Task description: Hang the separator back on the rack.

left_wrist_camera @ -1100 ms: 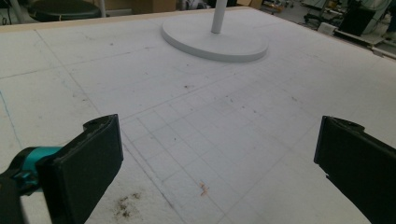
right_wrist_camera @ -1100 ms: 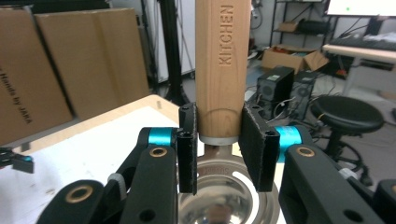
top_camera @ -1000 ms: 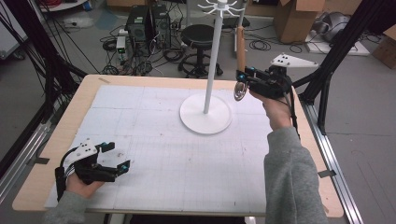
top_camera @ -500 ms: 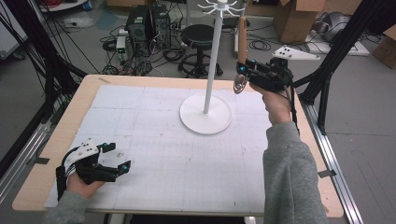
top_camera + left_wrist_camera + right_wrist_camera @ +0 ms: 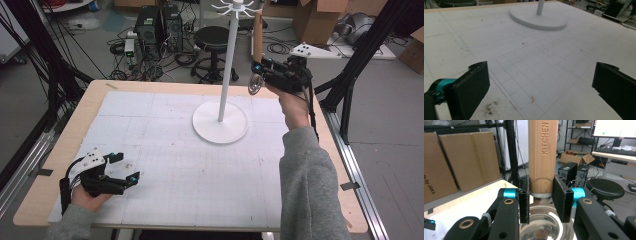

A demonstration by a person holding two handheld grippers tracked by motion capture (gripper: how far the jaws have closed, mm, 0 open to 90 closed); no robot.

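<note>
A: Above the far right part of the surface (image 5: 150,150), the right gripper (image 5: 261,70) now holds the ladle (image 5: 257,50) a little higher than a second ago, and closer to the top of the white stand (image 5: 227,60).

B: How do its jaws stand?

A: They are closed on the wooden handle (image 5: 542,155), just above the metal collar. The handle points up and the steel bowl (image 5: 546,225) hangs below the jaws.

B: So what does this small rise mean?

A: I think the ladle is being lifted to hang on one hook of the stand's crown (image 5: 235,7). The handle's top is near the hooks but not yet on one.

B: And the left gripper (image 5: 117,175)?

A: It rests at the near left corner as before, jaws wide open with nothing between them.
</note>
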